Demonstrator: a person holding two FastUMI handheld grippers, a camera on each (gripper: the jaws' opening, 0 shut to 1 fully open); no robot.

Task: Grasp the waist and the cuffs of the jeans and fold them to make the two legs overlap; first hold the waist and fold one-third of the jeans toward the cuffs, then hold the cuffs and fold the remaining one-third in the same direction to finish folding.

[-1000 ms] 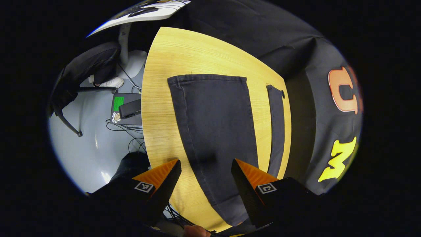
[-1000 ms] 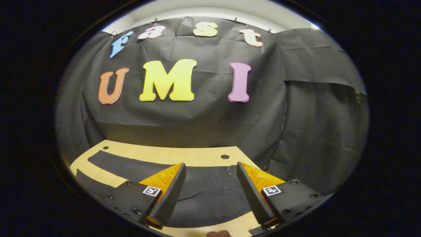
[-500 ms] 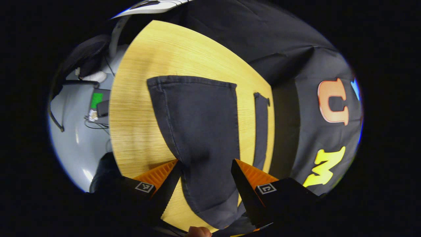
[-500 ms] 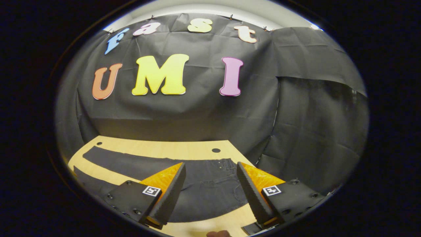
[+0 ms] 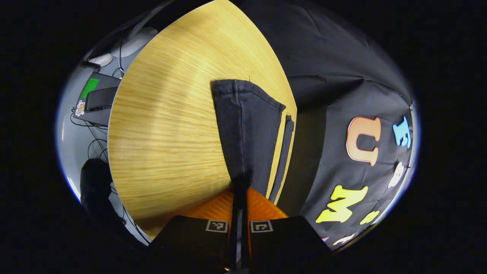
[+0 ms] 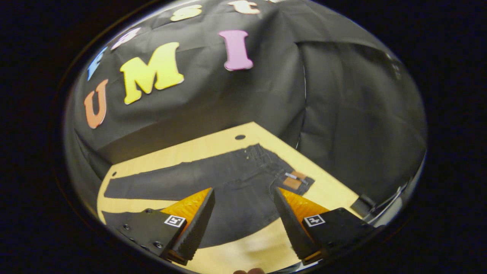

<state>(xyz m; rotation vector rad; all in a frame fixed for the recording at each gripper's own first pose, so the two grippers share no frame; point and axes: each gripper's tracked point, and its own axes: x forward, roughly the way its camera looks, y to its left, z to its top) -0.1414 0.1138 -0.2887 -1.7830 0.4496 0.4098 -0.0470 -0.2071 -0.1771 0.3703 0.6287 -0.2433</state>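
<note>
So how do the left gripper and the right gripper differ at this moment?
The left gripper is shut, its fingers pressed on a fold of the jeans; the right gripper is open and holds nothing. The left one grips a leg, lifting its edge; the right one points at the waist part. Both are over the wooden table.

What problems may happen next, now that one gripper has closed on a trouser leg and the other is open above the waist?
1. The left gripper pinches only a thin edge of the near leg of the jeans; the cloth may slip out when lifted.
2. The right gripper is open over the waist, holding nothing. If only the left side lifts, the legs may overlap crookedly.
3. The waist lies near the table corner and may slide off.
</note>
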